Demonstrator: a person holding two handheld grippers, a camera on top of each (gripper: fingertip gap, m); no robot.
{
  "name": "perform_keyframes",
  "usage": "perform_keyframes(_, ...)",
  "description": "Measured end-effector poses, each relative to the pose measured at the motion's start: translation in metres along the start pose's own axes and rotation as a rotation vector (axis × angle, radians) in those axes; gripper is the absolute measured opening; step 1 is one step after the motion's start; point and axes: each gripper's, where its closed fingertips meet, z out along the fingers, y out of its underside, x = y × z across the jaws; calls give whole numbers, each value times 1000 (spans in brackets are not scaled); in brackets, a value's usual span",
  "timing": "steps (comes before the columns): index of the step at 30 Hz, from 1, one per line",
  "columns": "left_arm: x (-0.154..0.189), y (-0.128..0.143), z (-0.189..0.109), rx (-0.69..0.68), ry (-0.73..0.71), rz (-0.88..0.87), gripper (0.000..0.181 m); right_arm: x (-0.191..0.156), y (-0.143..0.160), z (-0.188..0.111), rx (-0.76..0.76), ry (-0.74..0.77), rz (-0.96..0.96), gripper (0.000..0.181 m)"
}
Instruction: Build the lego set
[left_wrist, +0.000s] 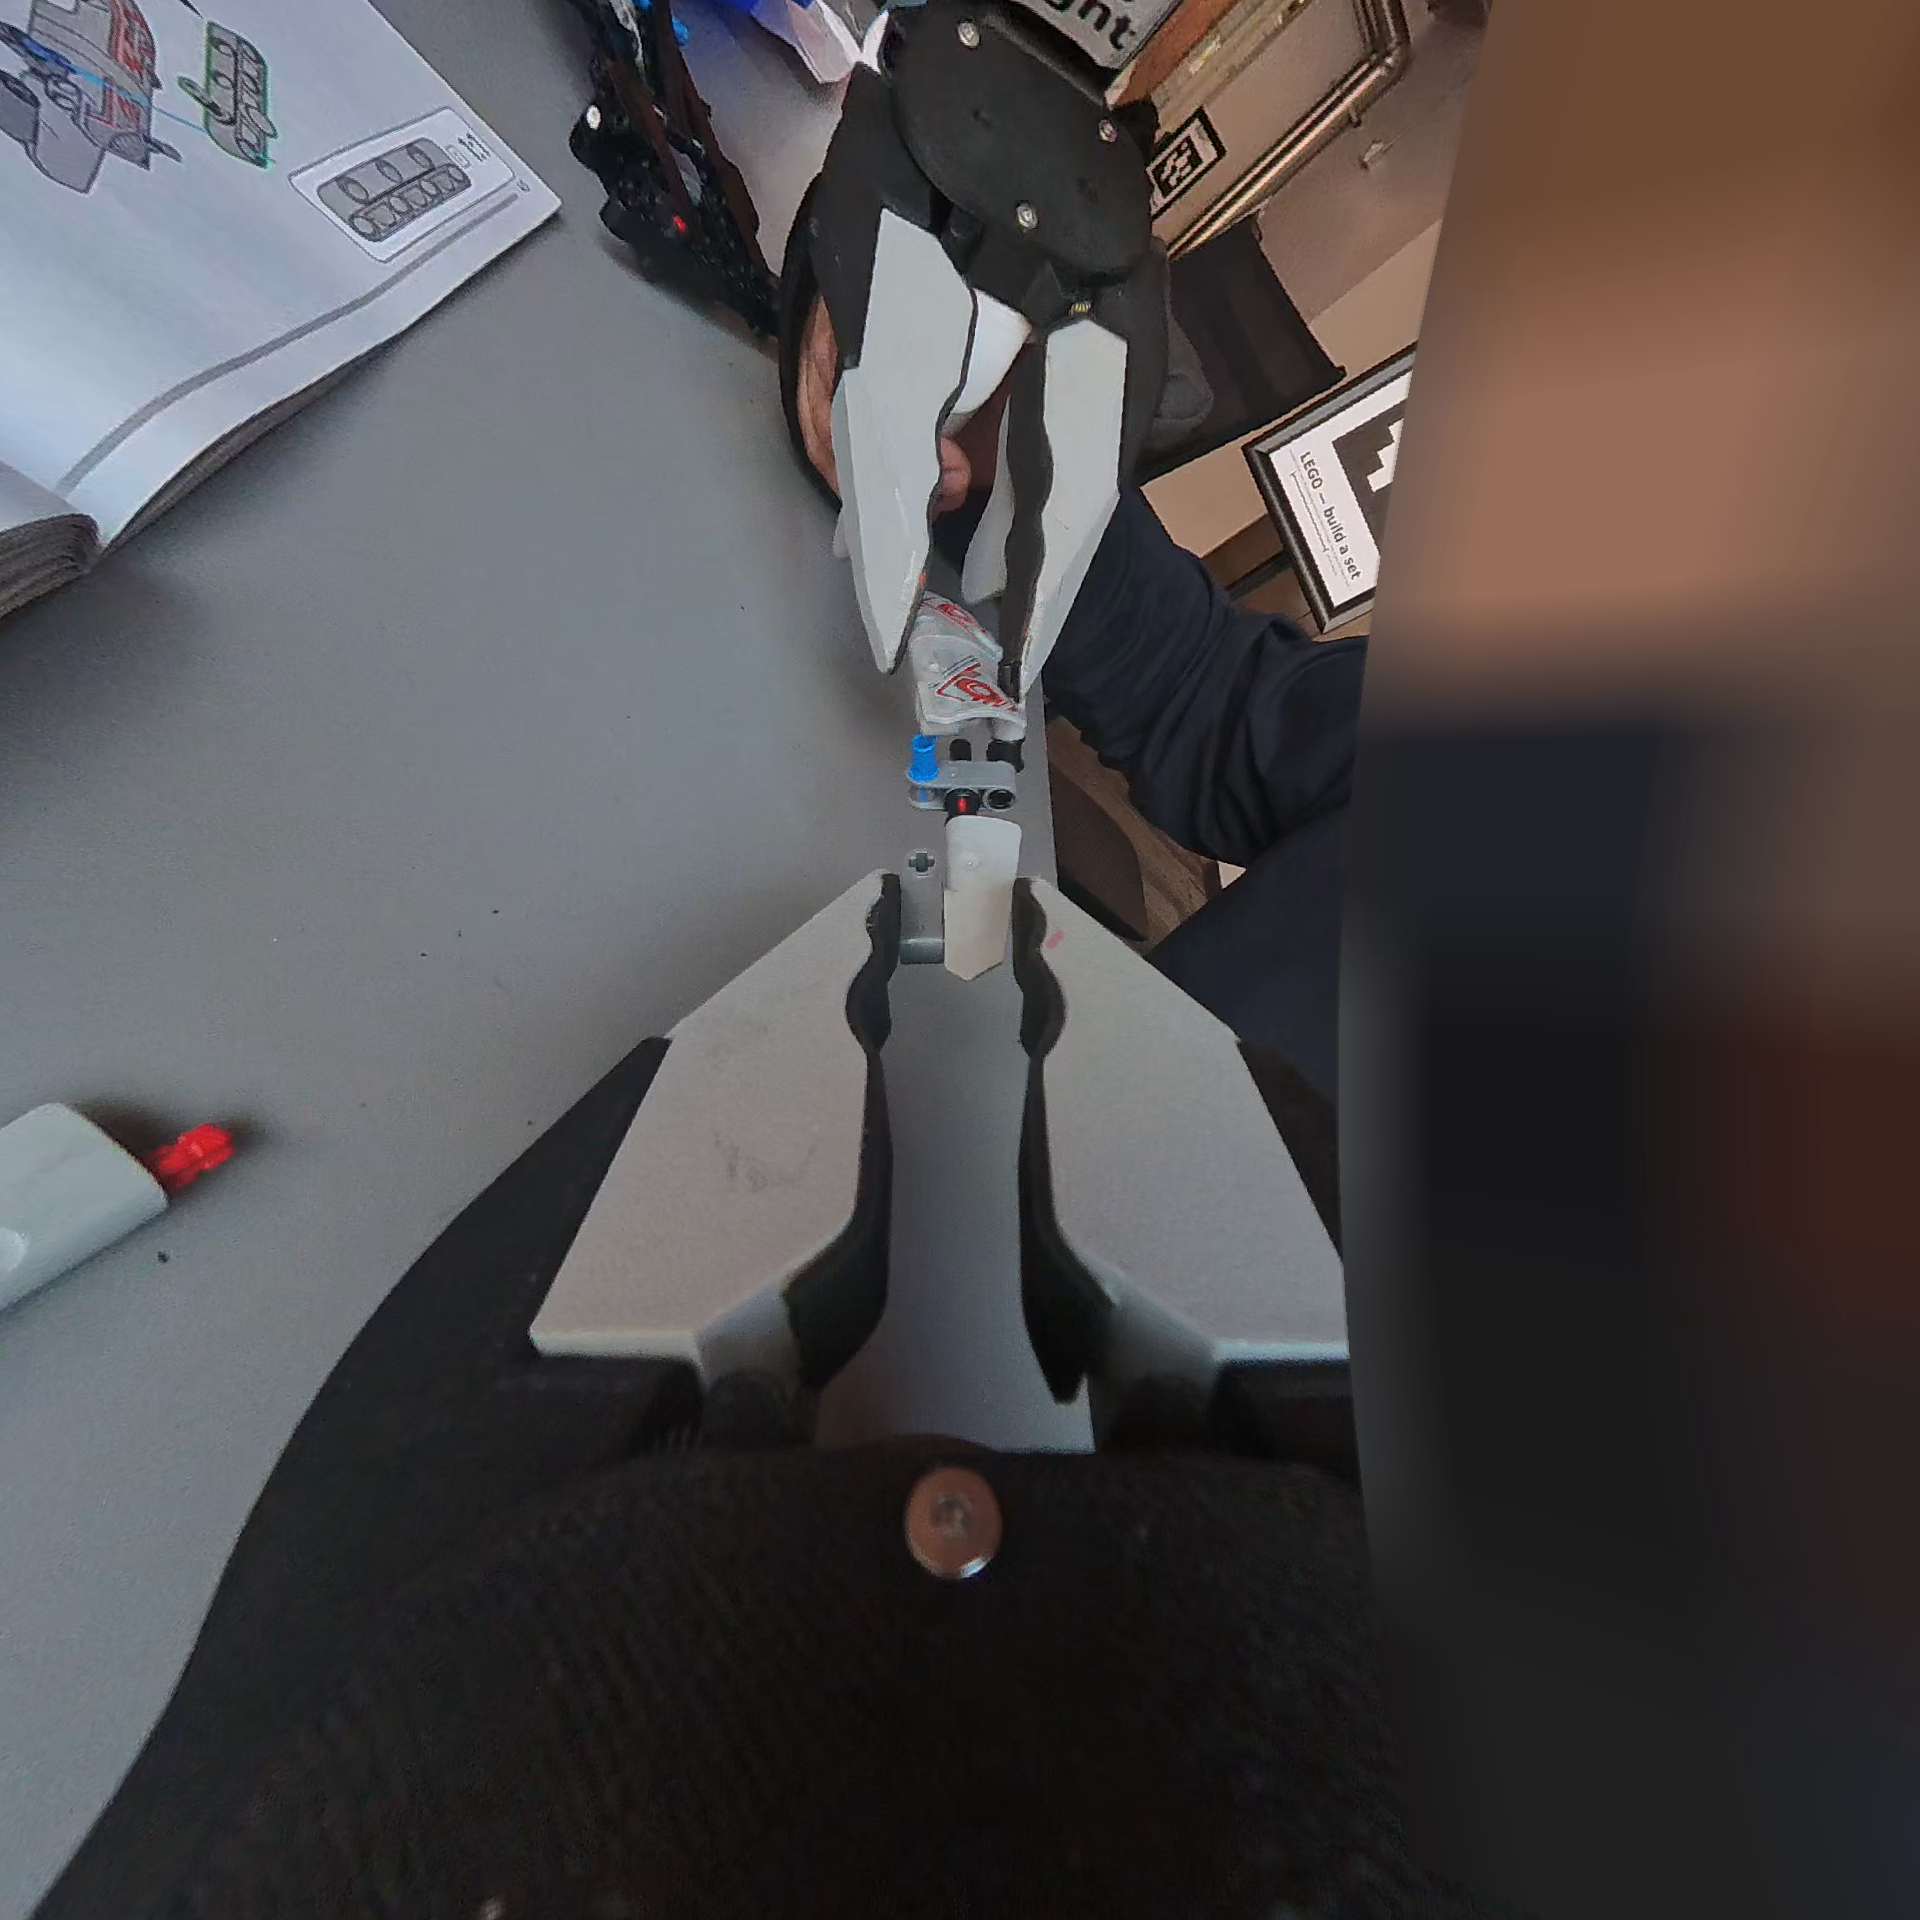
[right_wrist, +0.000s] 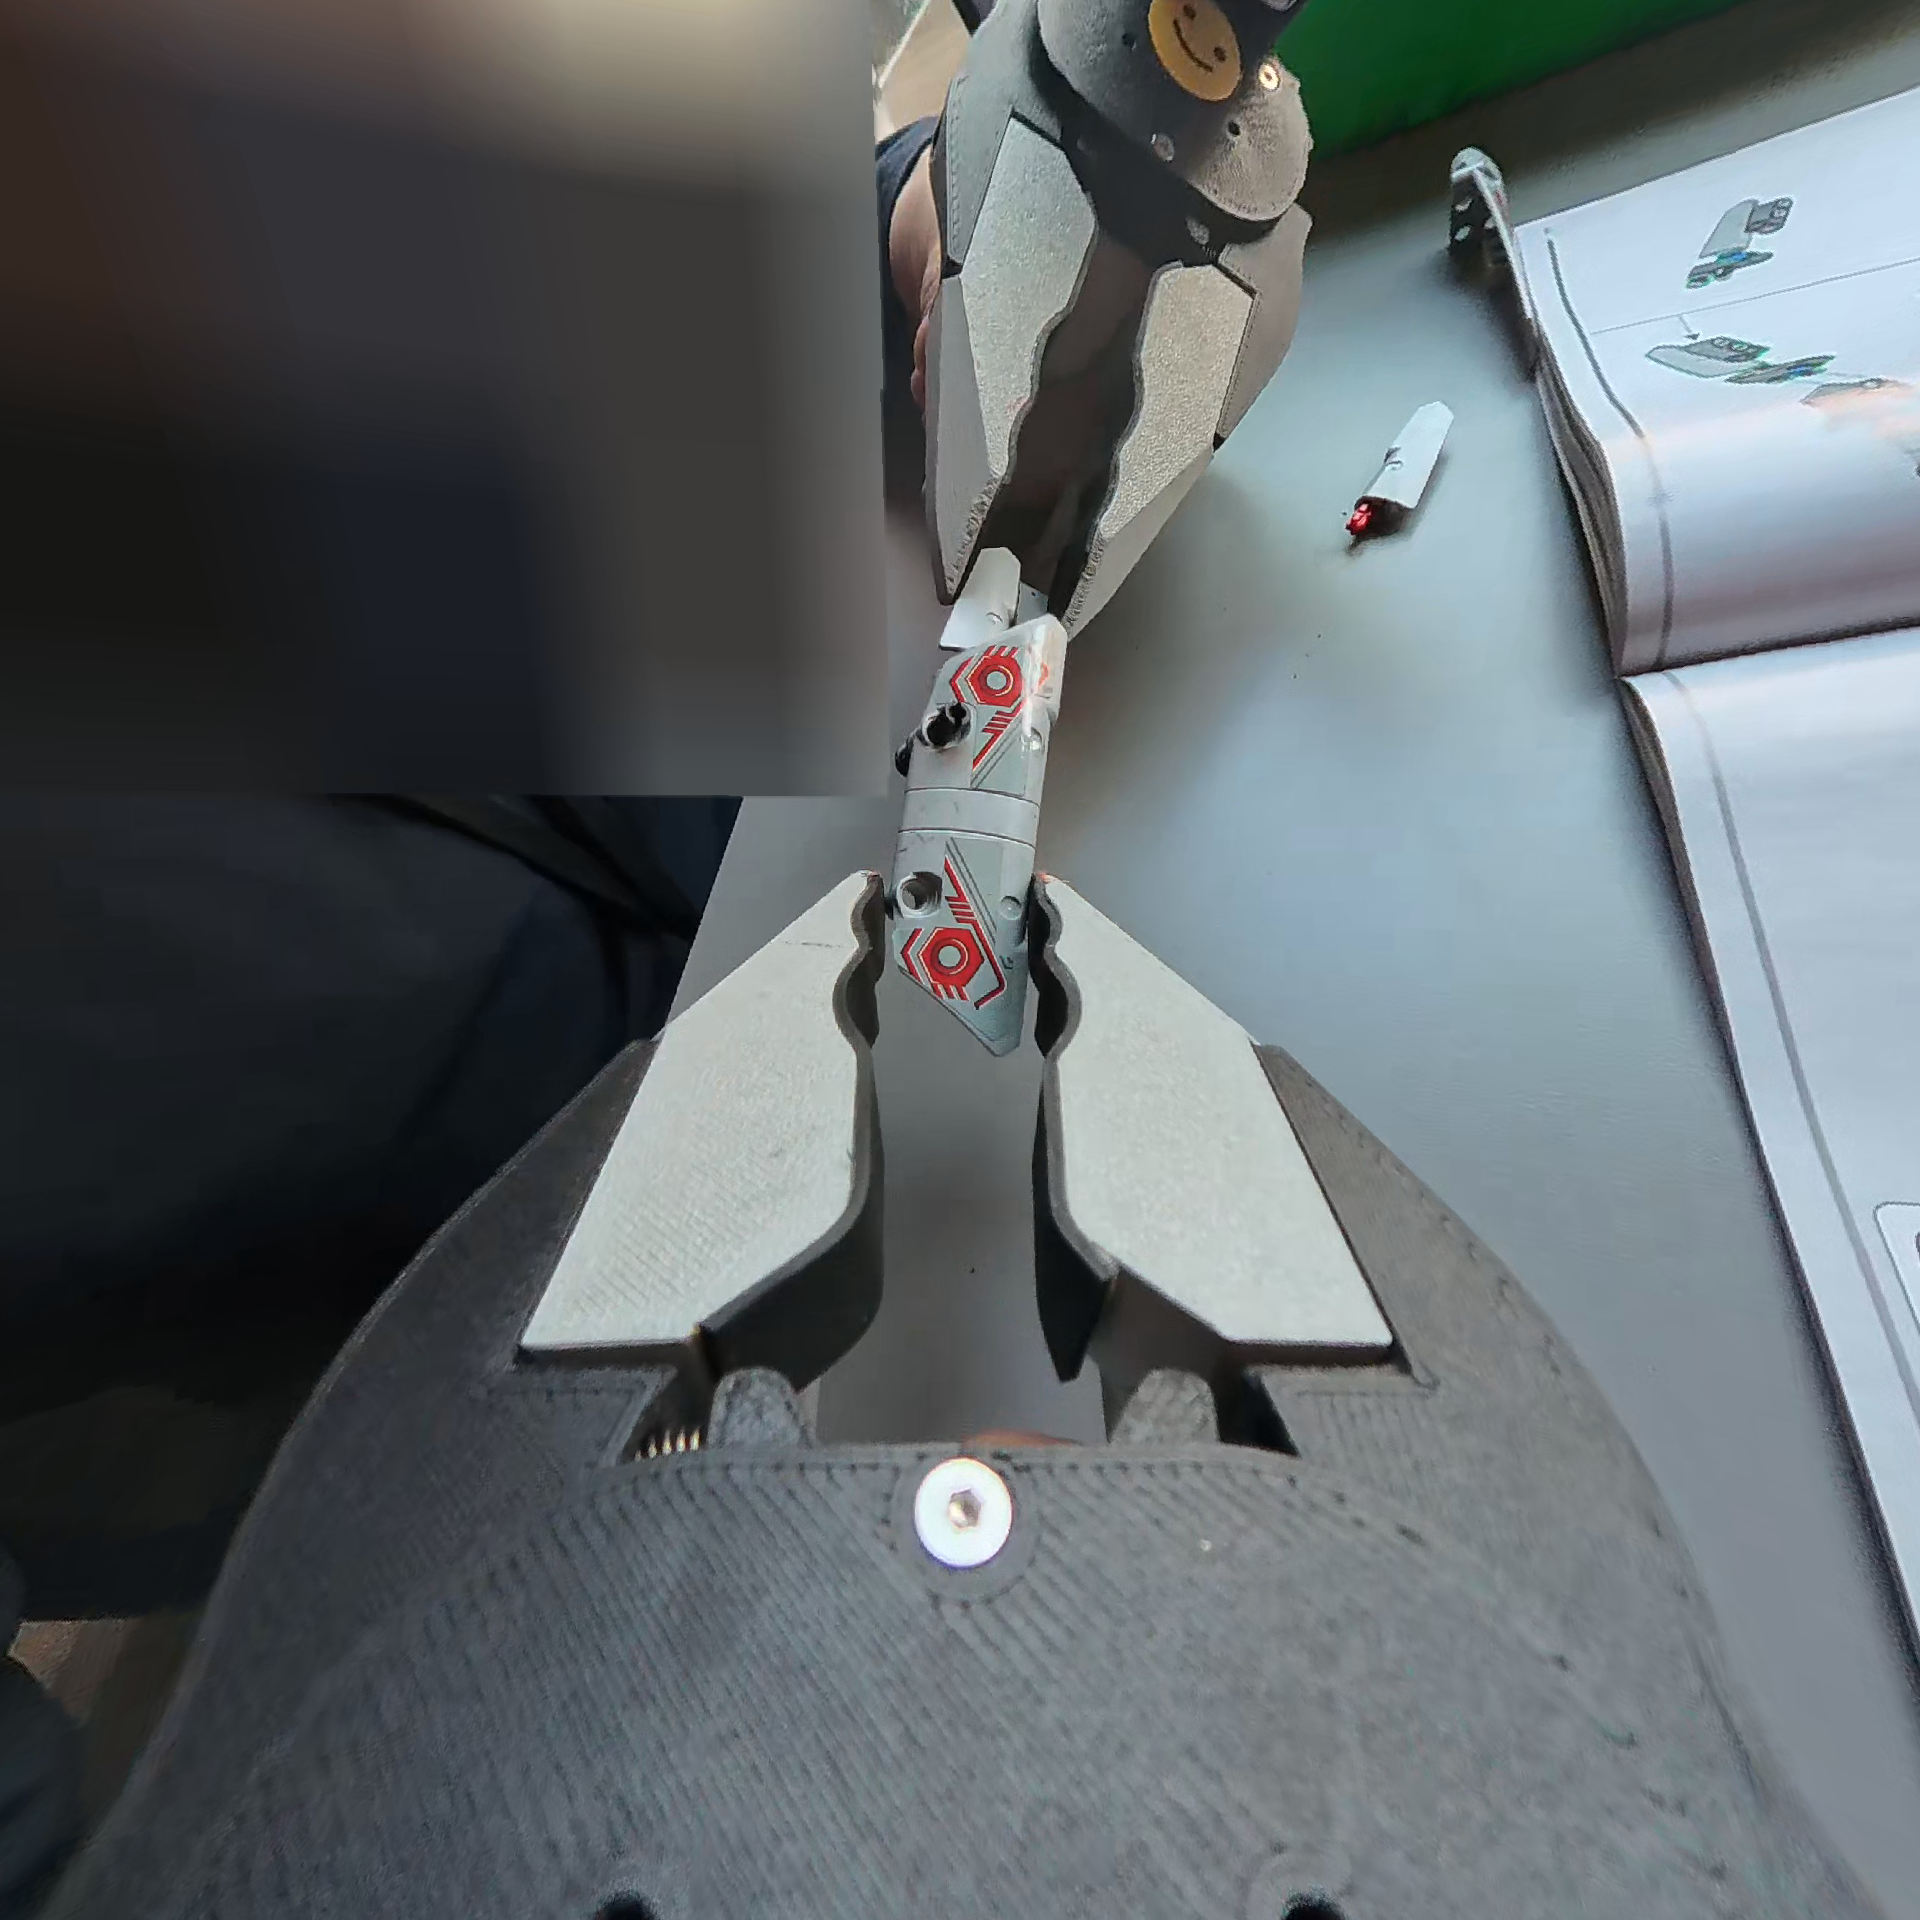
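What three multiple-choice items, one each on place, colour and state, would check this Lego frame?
1. Where does the loose grey panel with the red pin lie?
A. On the table beside the instruction booklet
B. On the booklet
C. In a gripper

2. What colour are the markings on the panel assembly?
A. Blue
B. Red
C. Green

3. How is the right gripper?
A. Open, empty
B. Out of view
C. Shut on the assembly

Key: 1 A, it rests on bare tabletop; 2 B, red hexagons; 3 C, both fingertips press it.
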Motion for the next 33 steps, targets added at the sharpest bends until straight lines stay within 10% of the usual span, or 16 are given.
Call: perform_keyframes(33,7,-6,-3,41,37,14,18,-16,-15,-10,127,-142,26,24)
